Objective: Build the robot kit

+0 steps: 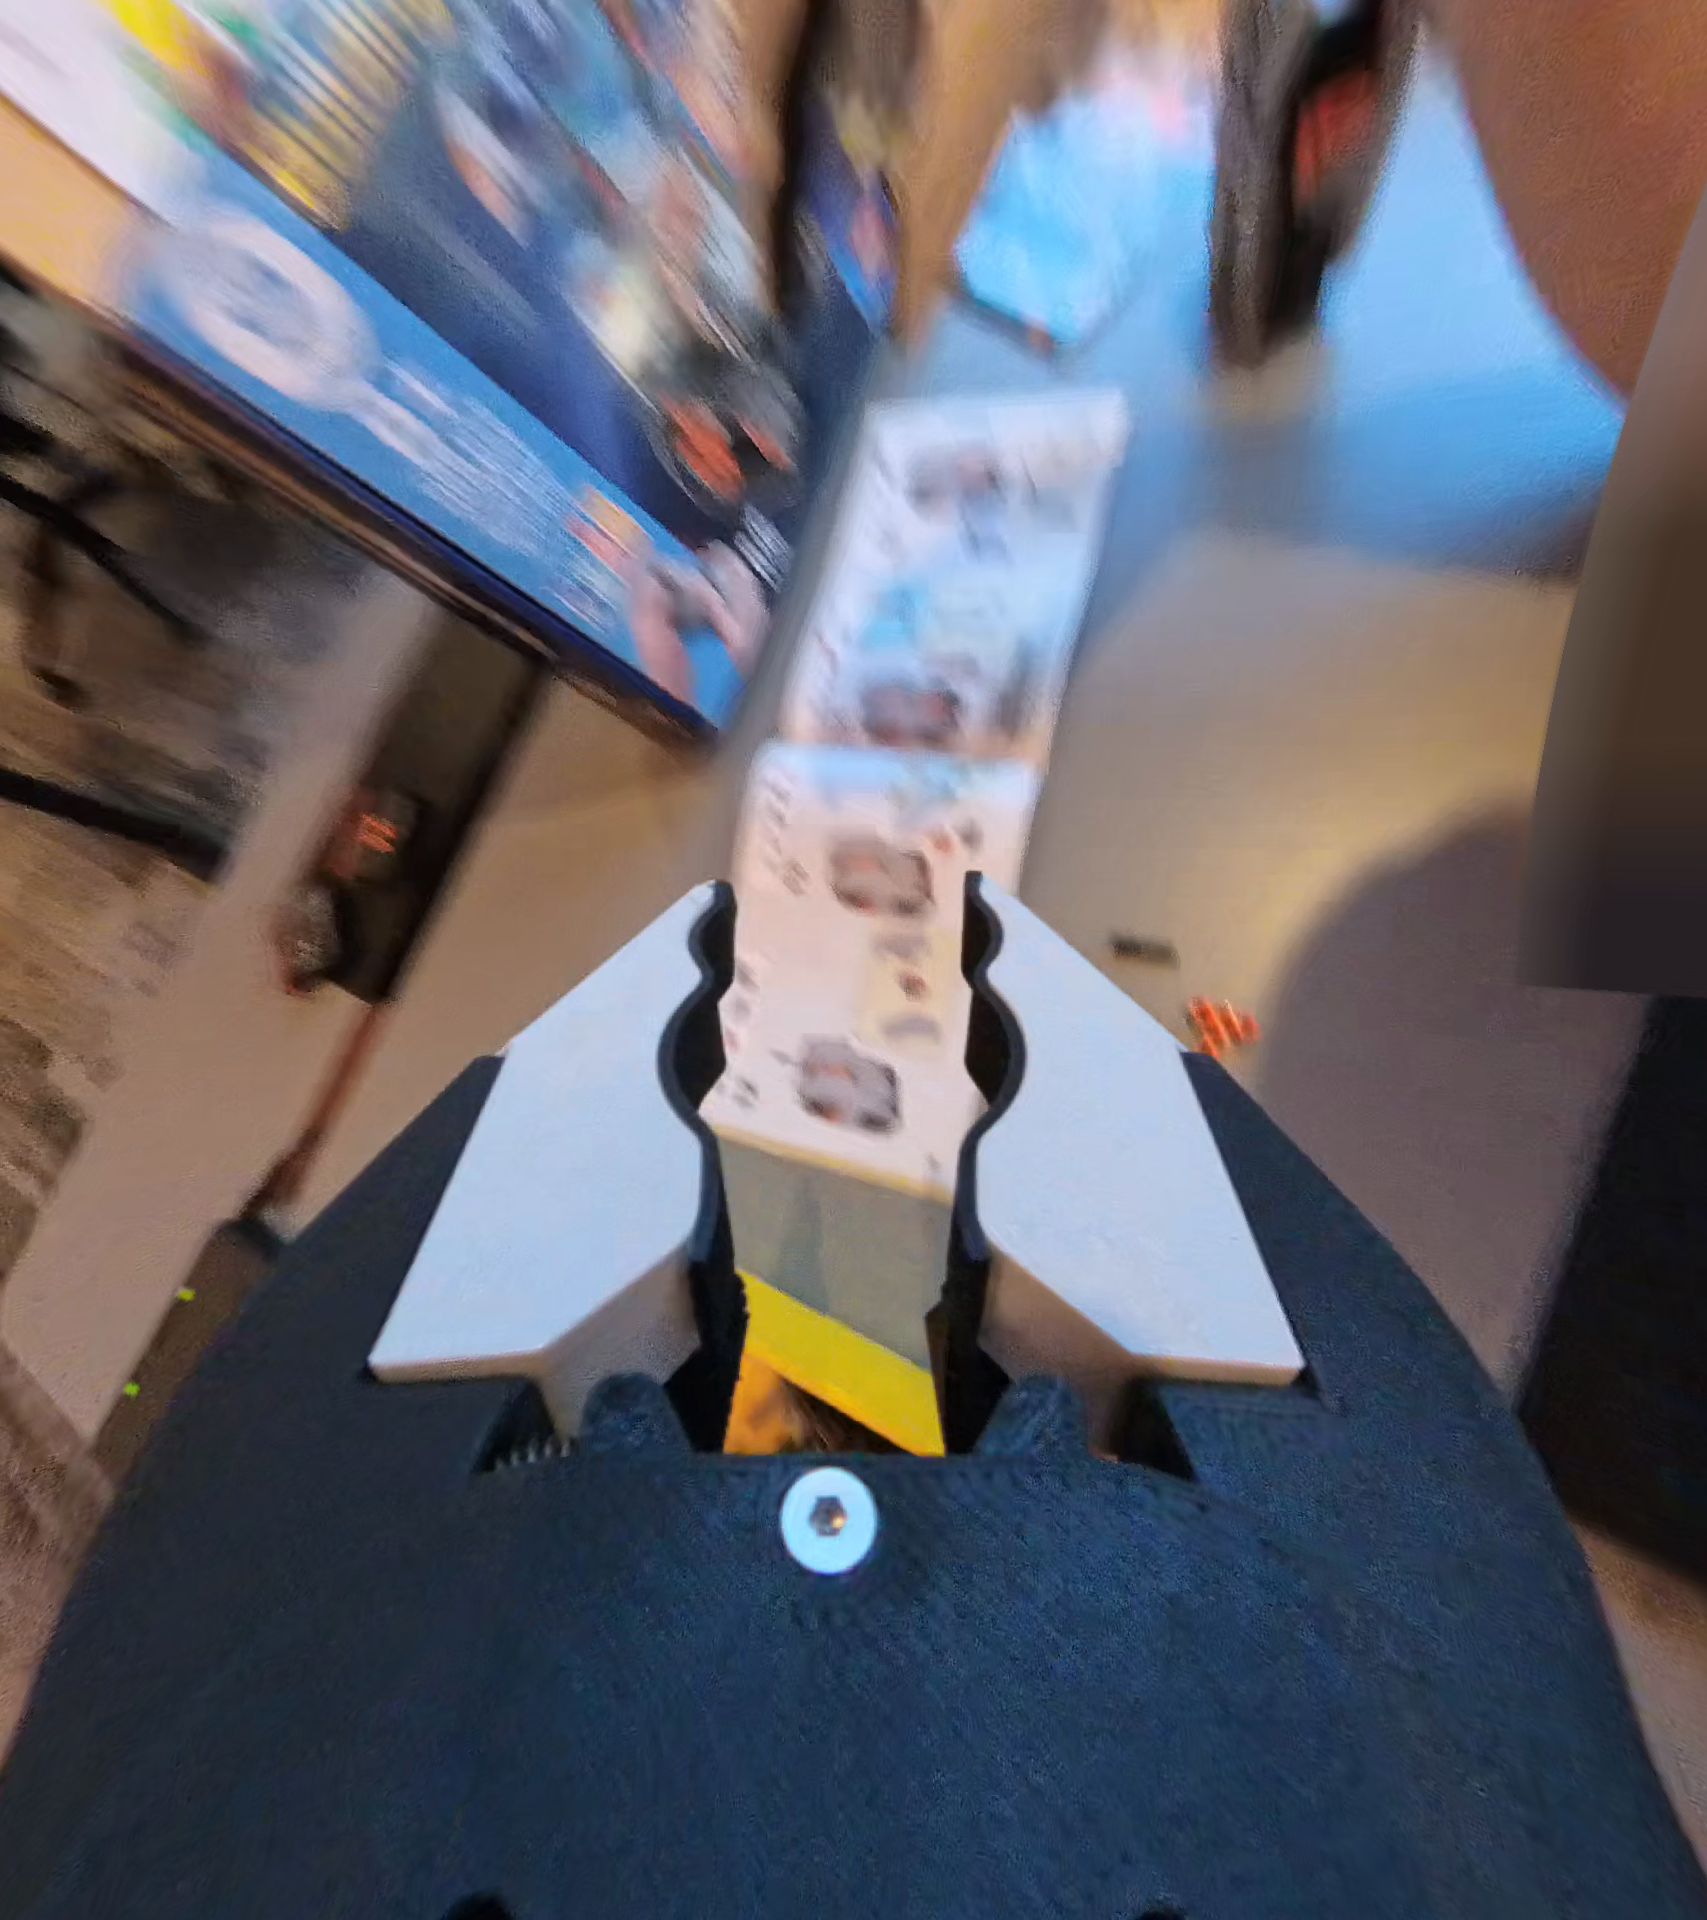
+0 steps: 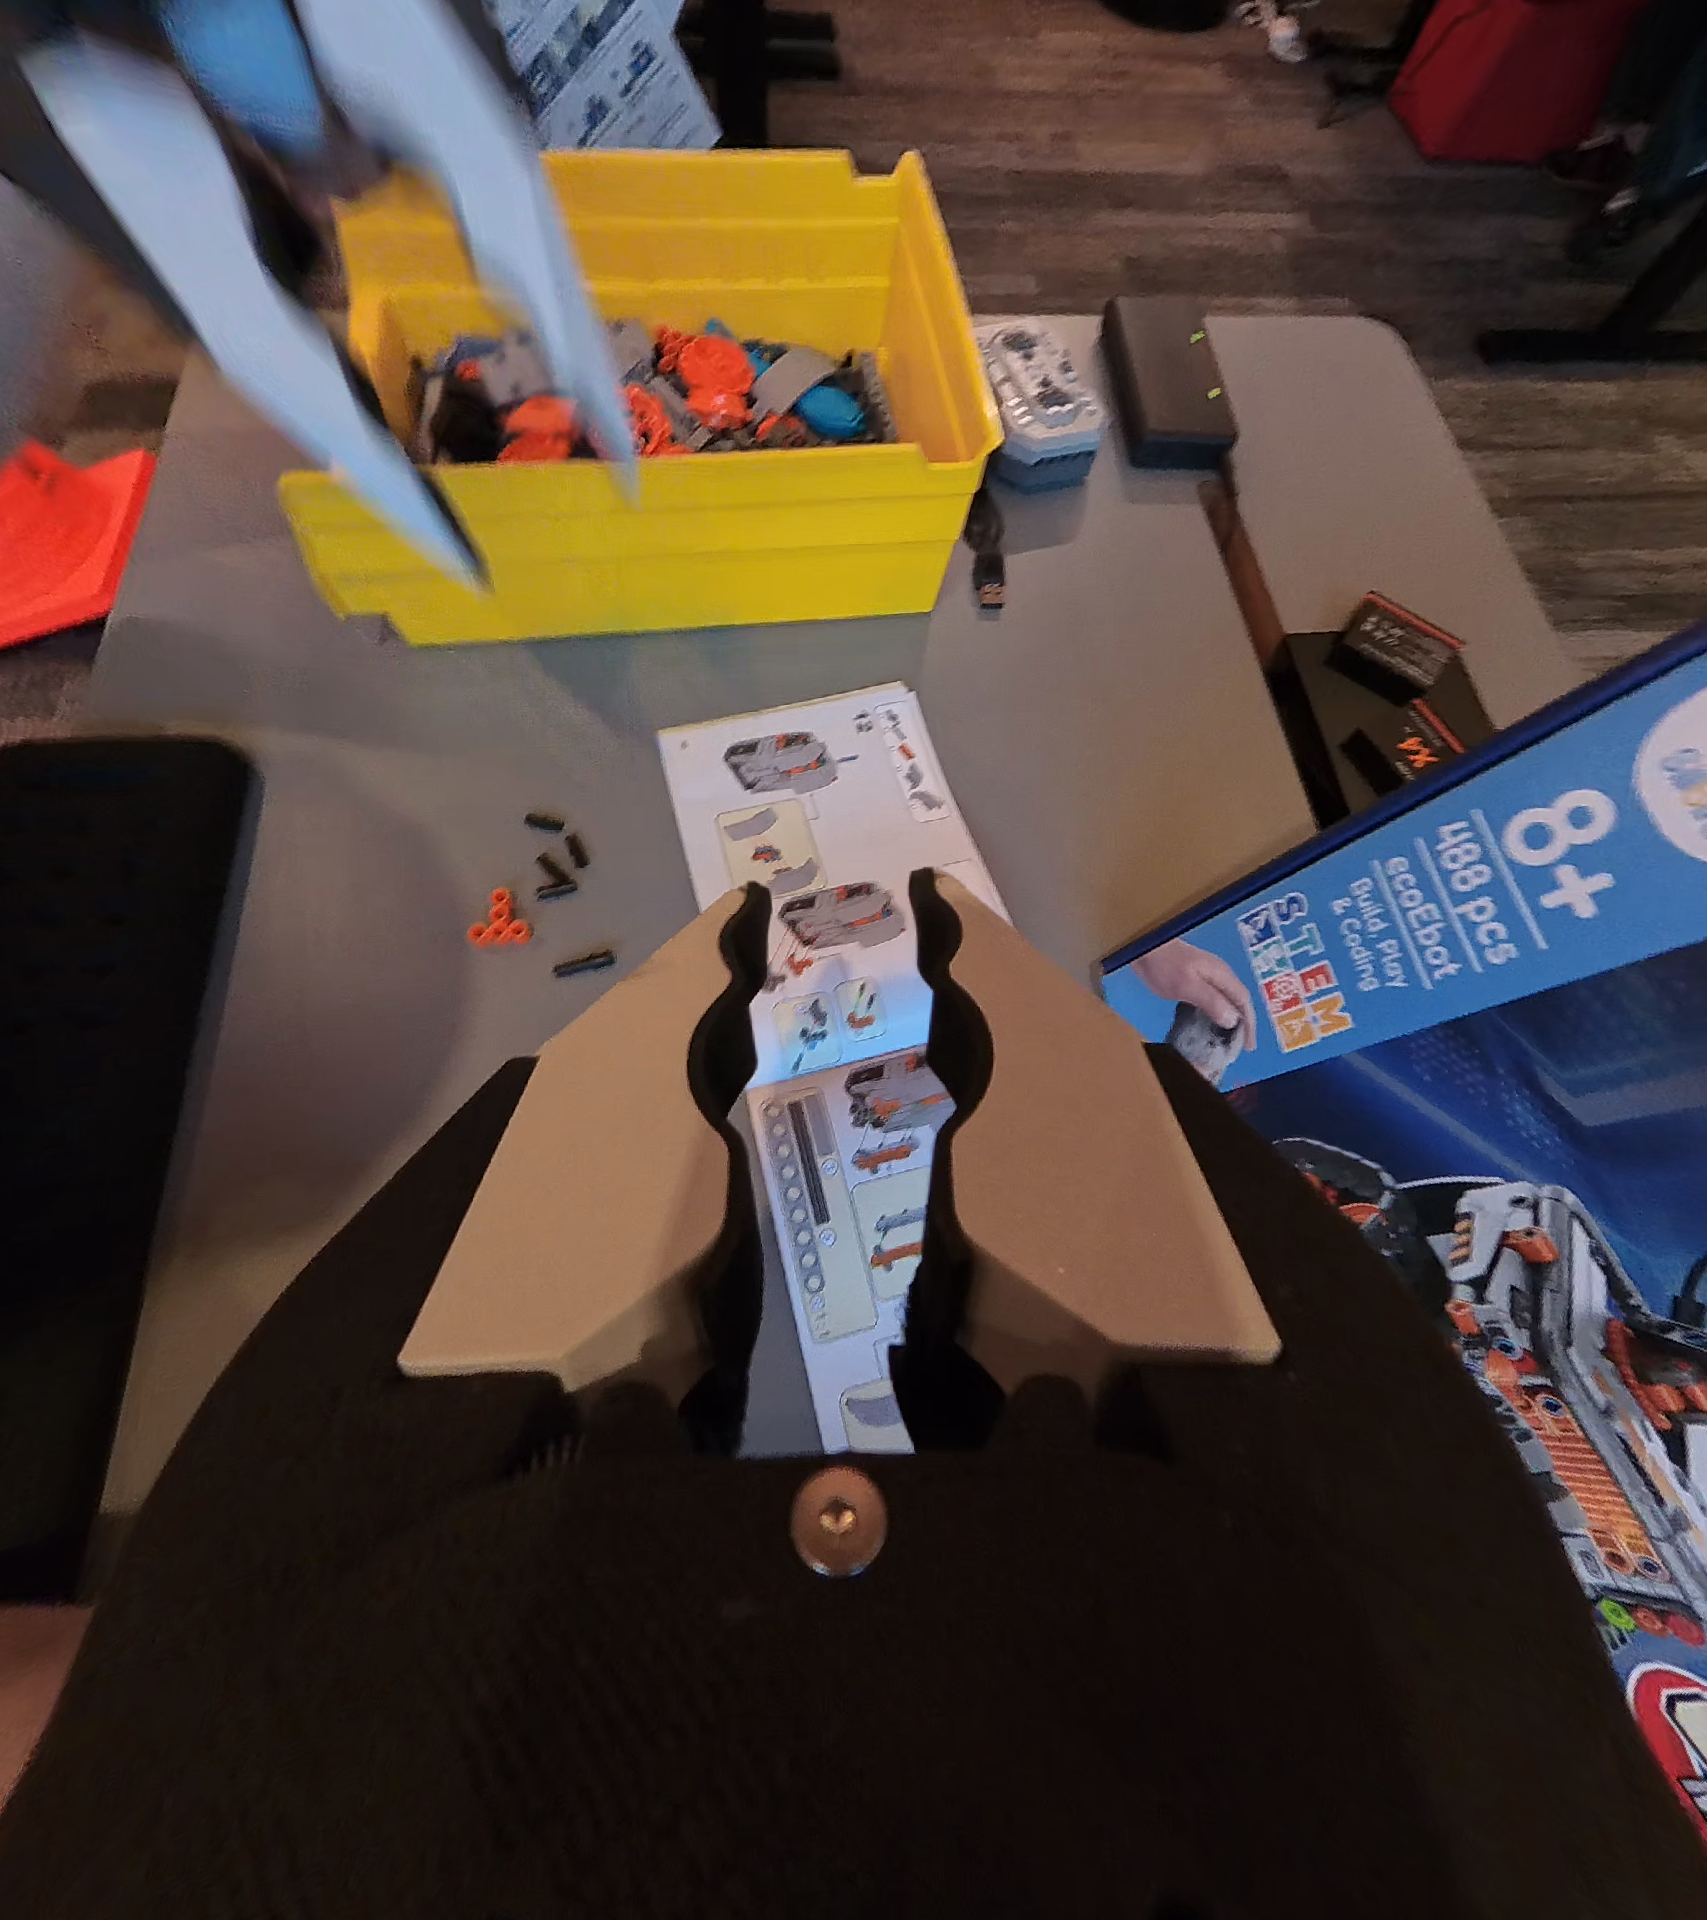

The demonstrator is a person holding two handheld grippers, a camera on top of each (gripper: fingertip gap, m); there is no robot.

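Observation:
My left gripper (image 1: 844,894) is open and empty. Its view is blurred; it looks along a white instruction sheet (image 1: 932,623), with the yellow bin's edge (image 1: 828,1361) just below the fingers. In the right wrist view the left gripper (image 2: 553,530) hovers over the yellow bin (image 2: 724,551), which holds several orange, grey and blue building pieces (image 2: 714,384). My right gripper (image 2: 833,883) is open and empty, held above the instruction sheet (image 2: 807,790) on the grey table (image 2: 1088,675). Small orange pieces (image 2: 501,920) and black pins (image 2: 558,862) lie left of the sheet.
A big blue kit box (image 2: 1503,883) lies at the right, and at the left in the left wrist view (image 1: 413,364). A black pad (image 2: 70,1091) lies left. A dark box (image 2: 1166,379) and a white-blue device (image 2: 1041,400) sit beside the bin. Orange paper (image 2: 28,540) lies on the floor.

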